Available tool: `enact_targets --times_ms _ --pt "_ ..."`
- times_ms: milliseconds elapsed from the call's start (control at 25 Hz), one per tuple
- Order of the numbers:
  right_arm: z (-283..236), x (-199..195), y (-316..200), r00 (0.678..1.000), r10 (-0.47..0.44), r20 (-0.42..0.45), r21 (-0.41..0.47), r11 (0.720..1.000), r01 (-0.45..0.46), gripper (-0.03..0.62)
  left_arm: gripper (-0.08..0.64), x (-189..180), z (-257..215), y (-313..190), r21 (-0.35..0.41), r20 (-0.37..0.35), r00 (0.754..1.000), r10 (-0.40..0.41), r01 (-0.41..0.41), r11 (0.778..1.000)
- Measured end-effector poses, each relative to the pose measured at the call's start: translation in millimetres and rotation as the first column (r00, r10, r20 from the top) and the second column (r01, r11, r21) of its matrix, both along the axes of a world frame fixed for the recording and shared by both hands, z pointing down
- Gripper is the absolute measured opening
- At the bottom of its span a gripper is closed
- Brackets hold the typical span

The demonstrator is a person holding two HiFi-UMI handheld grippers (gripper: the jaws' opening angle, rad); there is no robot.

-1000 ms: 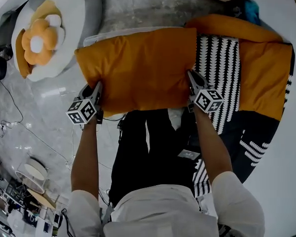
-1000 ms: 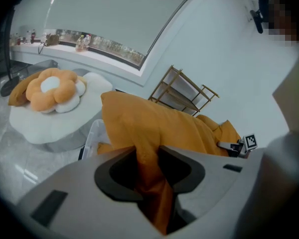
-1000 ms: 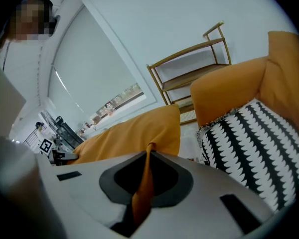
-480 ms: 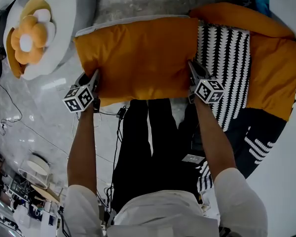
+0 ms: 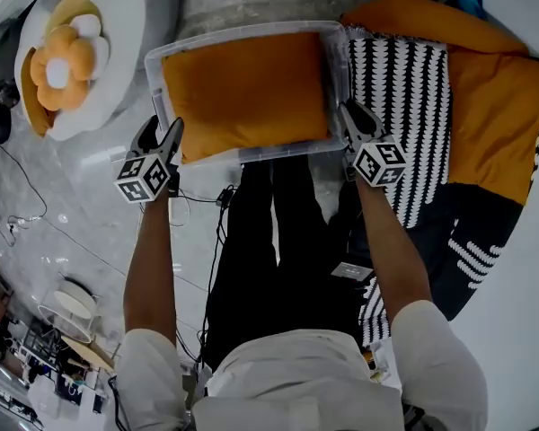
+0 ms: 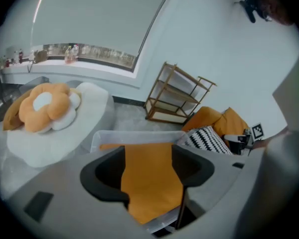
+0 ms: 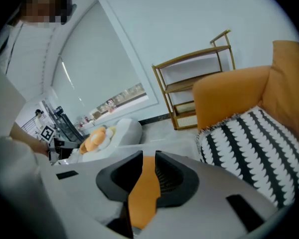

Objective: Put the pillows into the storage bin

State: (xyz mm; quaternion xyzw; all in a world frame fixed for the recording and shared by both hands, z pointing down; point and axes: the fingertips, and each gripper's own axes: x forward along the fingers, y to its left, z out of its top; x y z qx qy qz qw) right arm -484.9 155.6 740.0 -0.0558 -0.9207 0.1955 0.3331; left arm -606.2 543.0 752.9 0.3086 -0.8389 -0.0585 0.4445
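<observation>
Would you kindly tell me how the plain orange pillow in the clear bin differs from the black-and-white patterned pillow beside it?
The orange pillow is one plain colour, while the patterned pillow carries black-and-white rows. The orange pillow lies flat inside the storage bin, while the patterned pillow sits outside it, to the right, among orange cushions. Both are soft, roughly rectangular pillows.

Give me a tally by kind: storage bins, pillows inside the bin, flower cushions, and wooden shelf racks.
Storage bin: 1
Orange pillow in the bin: 1
Flower cushion: 1
Wooden shelf rack: 1
Total: 4
</observation>
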Motion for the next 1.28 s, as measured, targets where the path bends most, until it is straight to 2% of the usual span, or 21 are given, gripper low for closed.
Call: enact_targets --times_ms 160,320,480,600,720,840,960,1040,1160,1280 --pt "-84.2 -10.4 29.7 0.985 -0.066 0.158 -0.012 0.998 0.069 0.092 0.292 1.2 -82.9 -25.1 0.114 0.147 0.985 0.085 -0.102 0.988" --pt "-196.9 -26.7 49.8 0.940 -0.126 0.316 0.059 0.992 0.113 0.097 0.287 -11.5 -190.1 -47.5 0.153 0.323 0.934 0.153 -0.211 0.965" --pt "-320.0 -22.0 60.4 0.877 -0.163 0.452 0.162 0.982 0.099 0.102 0.287 -14.2 -312.0 -65.7 0.194 0.485 0.856 0.176 -0.302 0.933" --pt "-405.1 -5.4 57.6 0.827 -0.182 0.532 0.230 0.971 0.066 0.117 0.285 -8.2 -396.7 -83.3 0.197 0.594 0.780 0.197 -0.378 0.904" --pt "-477.5 20.1 41.5 0.776 -0.166 0.609 0.276 0.961 -0.011 0.138 0.286 -5.6 -469.6 -107.3 0.202 0.682 0.701 0.208 -0.454 0.868" --pt "-541.1 52.1 26.6 0.729 -0.136 0.671 0.311 0.944 -0.110 0.161 0.287 -1.9 -535.1 -130.2 0.229 0.744 0.637 0.203 -0.528 0.818" --pt "-590.5 89.4 13.9 0.700 -0.114 0.705 0.339 0.921 -0.193 0.189 0.287 12.2 -585.5 -156.1 0.240 0.783 0.584 0.214 -0.601 0.762" --pt "-615.4 123.0 -0.2 0.683 -0.100 0.723 0.365 0.895 -0.255 0.200 0.286 30.9 -610.0 -182.8 0.238 0.806 0.547 0.227 -0.649 0.722" --pt "-641.4 187.4 -27.1 0.658 -0.033 0.753 0.370 0.847 -0.381 0.204 0.287 68.8 -639.9 -232.1 0.252 0.827 0.505 0.246 -0.726 0.640" --pt "-661.0 254.3 -52.8 0.630 0.027 0.776 0.371 0.788 -0.491 0.204 0.287 115.7 -667.2 -281.5 0.282 0.841 0.475 0.258 -0.793 0.541"
